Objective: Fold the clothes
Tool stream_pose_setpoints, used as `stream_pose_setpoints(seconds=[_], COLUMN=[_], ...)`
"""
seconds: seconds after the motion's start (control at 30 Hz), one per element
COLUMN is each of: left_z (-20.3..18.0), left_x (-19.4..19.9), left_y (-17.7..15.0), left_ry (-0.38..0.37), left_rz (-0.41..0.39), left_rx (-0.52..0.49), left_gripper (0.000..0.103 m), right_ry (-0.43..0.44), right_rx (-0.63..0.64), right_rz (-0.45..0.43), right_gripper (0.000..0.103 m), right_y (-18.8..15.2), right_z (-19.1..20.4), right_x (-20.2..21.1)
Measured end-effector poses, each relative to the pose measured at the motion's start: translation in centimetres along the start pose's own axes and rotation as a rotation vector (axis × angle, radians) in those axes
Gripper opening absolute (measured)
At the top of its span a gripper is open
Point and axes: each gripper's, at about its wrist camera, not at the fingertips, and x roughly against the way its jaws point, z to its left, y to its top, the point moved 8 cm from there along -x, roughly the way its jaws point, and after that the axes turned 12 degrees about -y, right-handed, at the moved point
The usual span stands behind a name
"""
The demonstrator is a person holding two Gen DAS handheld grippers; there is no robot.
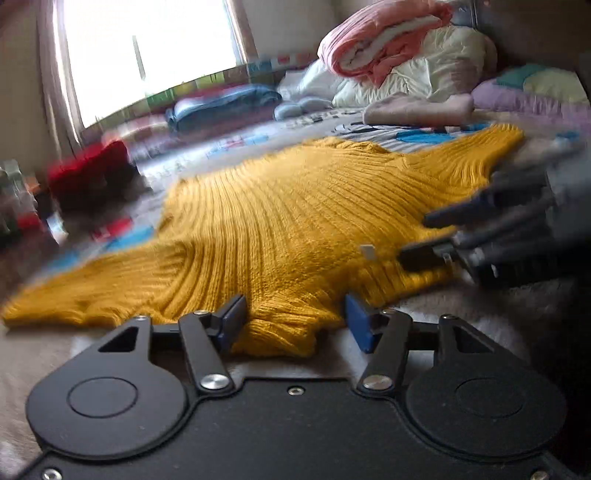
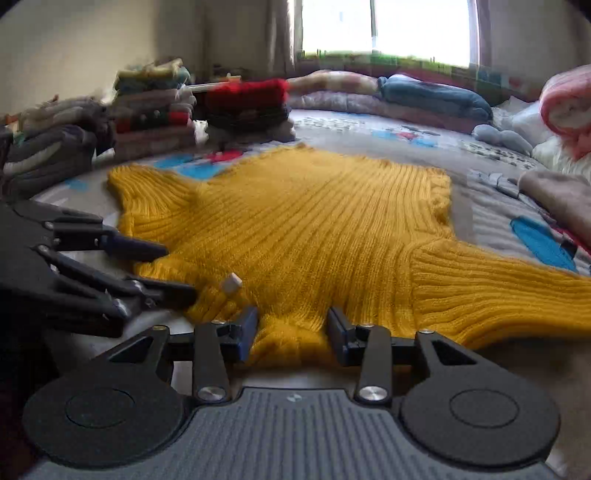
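Note:
A mustard-yellow ribbed knit sweater [image 1: 288, 221] lies spread flat on the bed, sleeves out to both sides; it also shows in the right wrist view [image 2: 314, 229]. My left gripper [image 1: 295, 321] is open, its blue-padded fingers either side of a bunched bit of the sweater's near edge. My right gripper [image 2: 291, 332] is open too, straddling another bunch of the same edge. A small white tag [image 2: 231, 283] sits on the knit near the edge. Each gripper shows in the other's view: the right one [image 1: 424, 240] and the left one [image 2: 177, 271].
Stacks of folded clothes [image 2: 155, 110] and a red garment [image 2: 245, 94] stand at the far left of the bed. A pink blanket on white bedding [image 1: 384, 40], a beige cloth [image 1: 417, 109] and a blue bundle [image 1: 221, 103] lie beyond the sweater. A bright window [image 2: 384, 26] is behind.

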Motion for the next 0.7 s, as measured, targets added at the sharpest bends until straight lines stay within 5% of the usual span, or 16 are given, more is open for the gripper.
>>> stream_pose_setpoints(seconds=[0.2,0.33,0.47,0.7], left_z=[0.8,-0.4,-1.7,-7.1], left_x=[0.6,1.7,2.2,0.3], left_y=[0.6,0.7,1.8,5.6], left_ry=[-0.016,-0.016,-0.040,-0.139], left_rz=[0.018,0.021,0.017,0.033], left_rx=[0.057,0.055,0.026,-0.129], left_gripper=[0.063,0.070,0.076,0.076], right_ry=[0.025,0.059,0.056,-0.050], right_rx=[-0.107,-0.382,-0.662,-1.033], right_rz=[0.032,0.051,0.006,-0.086], right_gripper=[0.049,0.051,0.067,0.079], right_y=[0.3,0.1,-0.5,-3.8], right_z=[-1.0,-4.4,-9.3,-19.3], right_x=[1.9,3.5,5.1,7.1])
